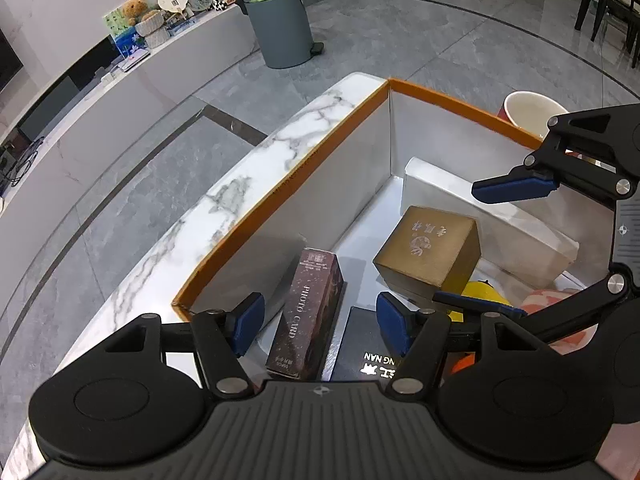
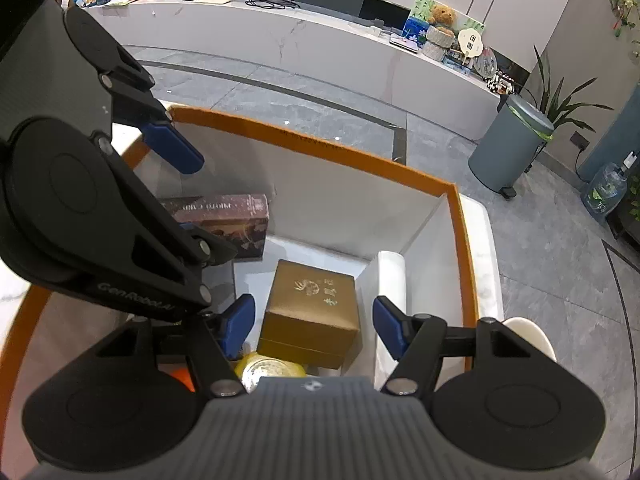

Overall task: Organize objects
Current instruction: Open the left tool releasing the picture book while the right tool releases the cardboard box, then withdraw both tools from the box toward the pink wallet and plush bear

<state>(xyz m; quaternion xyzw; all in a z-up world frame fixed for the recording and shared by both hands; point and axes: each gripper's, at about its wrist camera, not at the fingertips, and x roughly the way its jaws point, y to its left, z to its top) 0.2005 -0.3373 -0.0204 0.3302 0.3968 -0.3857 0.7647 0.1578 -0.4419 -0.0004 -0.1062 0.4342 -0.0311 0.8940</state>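
The orange-rimmed box (image 1: 280, 196) sits on the marble counter (image 1: 224, 200) and fills the middle of both views, its white inside walls open to the cameras. Inside it, the gold cube box (image 2: 310, 312) stands at the centre of the right wrist view, between that camera's blue pads. The dark "PHOTO CARD" carton (image 1: 308, 312) lies along the box's wall, lower centre in the left wrist view, with a black box with white lettering (image 1: 360, 344) just beside it. A long white box (image 1: 480, 208) lies behind the gold cube, toward the right of the frame. A yellow item (image 1: 484, 294) and a pink one (image 1: 548, 300) peek out at lower right, partly hidden.

The left gripper (image 1: 320, 326) hangs over the carton, fingers spread wide and holding nothing. The right gripper (image 2: 314, 326) hovers above the gold cube, fingers likewise wide apart, empty.

A red cup (image 1: 528, 112) stands outside the box at upper right, and a grey bin (image 1: 280, 24) is on the floor beyond
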